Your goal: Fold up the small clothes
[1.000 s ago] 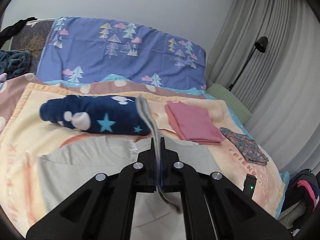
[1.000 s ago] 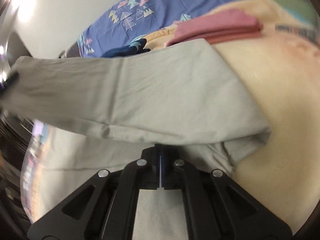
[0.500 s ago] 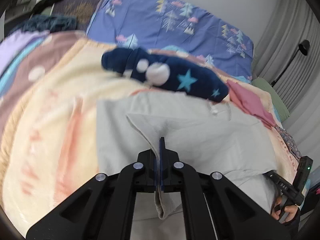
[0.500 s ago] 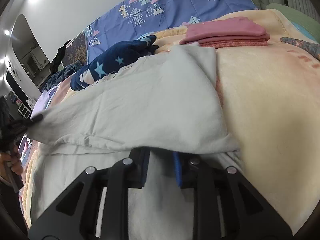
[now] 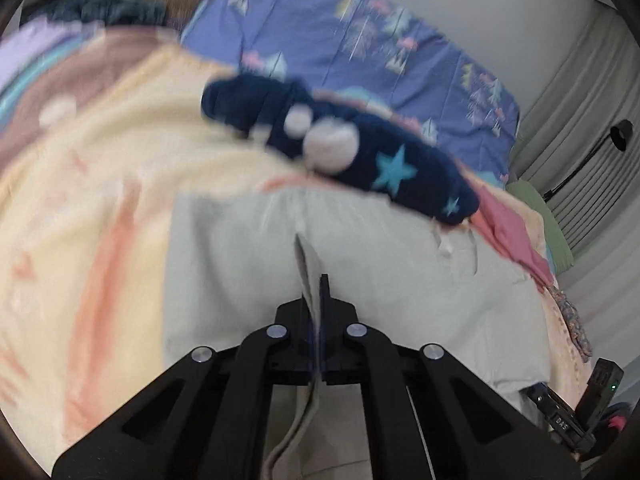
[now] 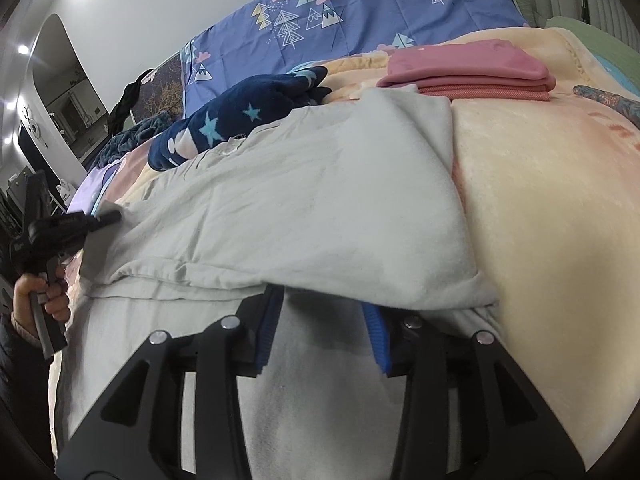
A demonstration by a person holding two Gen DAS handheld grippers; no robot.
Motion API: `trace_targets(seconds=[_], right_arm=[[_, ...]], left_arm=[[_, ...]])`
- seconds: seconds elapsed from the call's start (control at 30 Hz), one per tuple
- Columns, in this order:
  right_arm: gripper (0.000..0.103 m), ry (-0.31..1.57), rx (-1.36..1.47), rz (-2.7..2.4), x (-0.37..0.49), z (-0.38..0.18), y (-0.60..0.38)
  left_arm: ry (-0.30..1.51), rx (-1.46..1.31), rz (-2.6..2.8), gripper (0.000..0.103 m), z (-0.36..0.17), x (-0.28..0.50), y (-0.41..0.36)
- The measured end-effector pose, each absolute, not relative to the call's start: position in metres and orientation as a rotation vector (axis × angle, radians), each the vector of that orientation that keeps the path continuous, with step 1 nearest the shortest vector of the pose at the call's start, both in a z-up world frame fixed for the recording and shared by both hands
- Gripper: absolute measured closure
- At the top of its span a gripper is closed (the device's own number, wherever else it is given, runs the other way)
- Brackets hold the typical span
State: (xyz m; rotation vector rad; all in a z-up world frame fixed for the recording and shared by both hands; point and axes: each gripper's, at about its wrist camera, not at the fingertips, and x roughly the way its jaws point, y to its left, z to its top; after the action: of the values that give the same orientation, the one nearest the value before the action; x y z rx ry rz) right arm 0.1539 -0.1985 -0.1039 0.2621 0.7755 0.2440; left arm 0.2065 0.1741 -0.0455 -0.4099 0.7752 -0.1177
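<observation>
Item: grey garment [image 6: 304, 200], spread on the peach blanket [image 6: 560, 208] below the navy star pillow [image 6: 240, 120]. Left gripper [image 5: 316, 292] clenched on its folded hem; right gripper [image 6: 324, 320] opening, releasing its corner. Handling: lay both edges level, smooth before letting go.

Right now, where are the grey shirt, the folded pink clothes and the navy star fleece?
grey shirt [image 6: 320, 208], right wrist view, folded-over top layer.
folded pink clothes [image 6: 468, 68], right wrist view, top of stack.
navy star fleece [image 5: 400, 168], left wrist view, beside a star.

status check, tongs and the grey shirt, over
Left tongs shut on grey shirt edge. Right tongs opening, fold lies over the tips, not pinched. Navy star blanket touching the shirt's far edge.
</observation>
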Motion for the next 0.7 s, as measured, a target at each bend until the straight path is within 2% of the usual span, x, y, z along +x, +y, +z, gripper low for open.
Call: trace_targets(seconds=[0.07, 0.13, 0.27, 0.33, 0.4, 0.57, 0.67, 0.7], right_arm=[[0.063, 0.775, 0.265, 0.246, 0.154, -0.104, -0.199], [0.063, 0.777, 0.263, 0.245, 0.154, -0.104, -0.199], [0.063, 0.780, 0.251, 0.241, 0.155, -0.104, -0.197], [0.062, 0.781, 0.253, 0.243, 0.155, -0.104, -0.197], [0.062, 0.782, 0.254, 0.243, 0.155, -0.105, -0.197], [0.062, 0.781, 0.262, 0.247, 0.156, -0.105, -0.198], [0.063, 0.780, 0.270, 0.249, 0.156, -0.105, -0.199], [0.068, 0.778, 0.276, 0.246, 0.156, -0.105, -0.201]], left_arm=[[0.703, -0.371, -0.109, 0.102, -0.028, 0.200, 0.175], [0.707, -0.303, -0.026, 0.102, -0.026, 0.201, 0.181], [0.839, -0.245, 0.051, 0.100, -0.062, 0.209, 0.196], [0.870, -0.251, 0.063, 0.086, -0.069, 0.205, 0.200], [0.814, -0.269, 0.063, 0.063, -0.057, 0.193, 0.204], [0.734, -0.284, -0.077, 0.061, -0.025, 0.164, 0.194], [0.794, -0.194, -0.149, 0.061, -0.038, 0.152, 0.167], [0.854, -0.105, -0.126, 0.061, -0.054, 0.154, 0.153]])
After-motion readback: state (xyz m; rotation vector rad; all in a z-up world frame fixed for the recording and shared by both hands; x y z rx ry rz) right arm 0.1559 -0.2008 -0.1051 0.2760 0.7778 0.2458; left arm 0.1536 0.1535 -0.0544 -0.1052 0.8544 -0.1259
